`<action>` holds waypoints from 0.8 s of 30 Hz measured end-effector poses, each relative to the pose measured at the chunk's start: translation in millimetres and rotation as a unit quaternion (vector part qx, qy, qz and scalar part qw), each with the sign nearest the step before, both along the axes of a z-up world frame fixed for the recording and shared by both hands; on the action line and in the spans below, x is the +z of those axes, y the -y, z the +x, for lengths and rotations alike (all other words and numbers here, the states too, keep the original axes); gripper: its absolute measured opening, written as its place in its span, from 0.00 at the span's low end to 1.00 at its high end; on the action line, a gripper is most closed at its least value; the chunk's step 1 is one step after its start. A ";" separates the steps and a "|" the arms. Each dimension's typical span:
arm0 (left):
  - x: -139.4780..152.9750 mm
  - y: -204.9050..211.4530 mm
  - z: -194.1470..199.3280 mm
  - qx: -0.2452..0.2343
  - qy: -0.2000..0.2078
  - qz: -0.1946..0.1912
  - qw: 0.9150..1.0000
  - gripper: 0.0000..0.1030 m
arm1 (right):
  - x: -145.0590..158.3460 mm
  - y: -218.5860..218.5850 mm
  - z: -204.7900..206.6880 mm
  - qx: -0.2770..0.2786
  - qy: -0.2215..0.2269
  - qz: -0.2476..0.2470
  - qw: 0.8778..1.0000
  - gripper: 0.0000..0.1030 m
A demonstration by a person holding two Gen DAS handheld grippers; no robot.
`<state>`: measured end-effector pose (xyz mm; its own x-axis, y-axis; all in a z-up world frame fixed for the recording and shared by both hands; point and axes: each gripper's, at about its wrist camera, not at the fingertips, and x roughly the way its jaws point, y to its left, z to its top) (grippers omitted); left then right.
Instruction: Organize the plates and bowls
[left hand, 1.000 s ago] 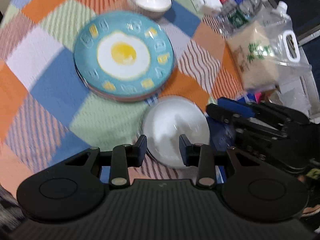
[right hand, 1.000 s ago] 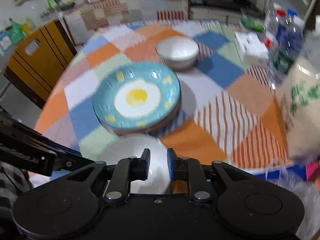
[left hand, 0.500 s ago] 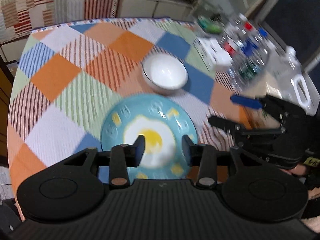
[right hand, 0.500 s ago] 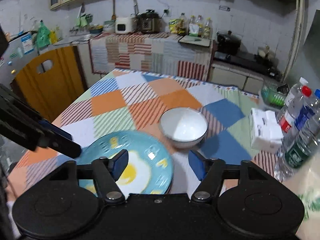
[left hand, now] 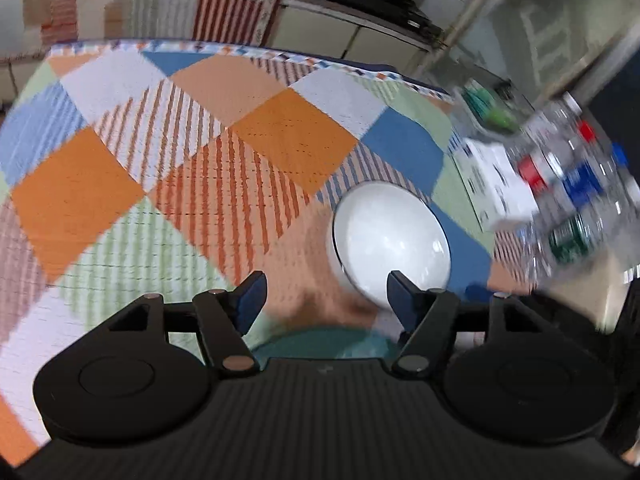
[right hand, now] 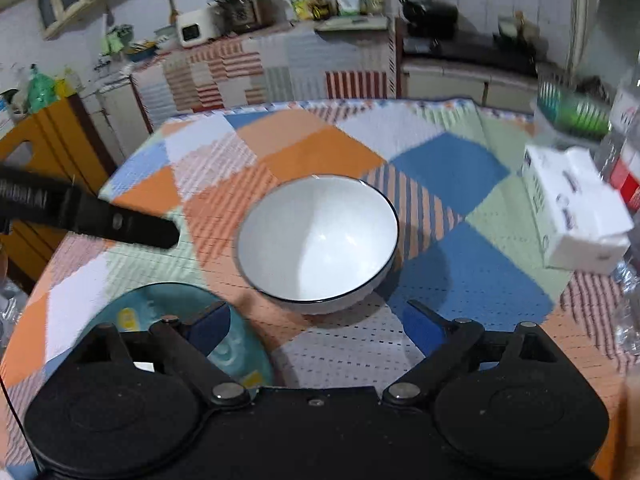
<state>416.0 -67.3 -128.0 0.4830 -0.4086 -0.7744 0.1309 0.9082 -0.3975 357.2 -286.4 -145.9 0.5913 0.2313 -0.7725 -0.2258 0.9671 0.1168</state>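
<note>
We count one white bowl (right hand: 318, 242) on the table. One blue plate (right hand: 180, 320) shows, partly hidden behind the gripper body; we cannot tell whether others lie stacked under it. One white box (right hand: 576, 216) stands by the right edge. Bottles (left hand: 576, 184) crowd beside it, too blurred for a firm count: at least two red caps and two blue. One checked tablecloth (right hand: 452, 168). Two grippers: the left gripper (left hand: 322, 296) and the right gripper (right hand: 316, 322).
</note>
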 end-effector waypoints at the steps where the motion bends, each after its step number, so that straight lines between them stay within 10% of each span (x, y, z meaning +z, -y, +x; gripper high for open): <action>1: -6.9 1.7 7.9 0.010 -0.009 -0.012 1.000 0.62 | -3.3 -1.1 2.9 0.000 -0.002 -0.002 1.000 0.92; 3: -20.2 4.7 20.2 0.019 -0.028 -0.035 0.999 0.37 | -8.5 -2.6 8.5 0.000 -0.005 -0.001 1.000 0.92; 11: -41.0 28.8 29.3 0.016 -0.037 -0.017 0.999 0.12 | -22.3 -6.2 27.2 0.011 -0.007 0.033 0.999 0.93; 24: -17.6 31.6 21.9 0.002 -0.034 0.001 0.999 0.11 | -25.7 1.4 26.1 -0.010 -0.001 0.096 0.995 0.96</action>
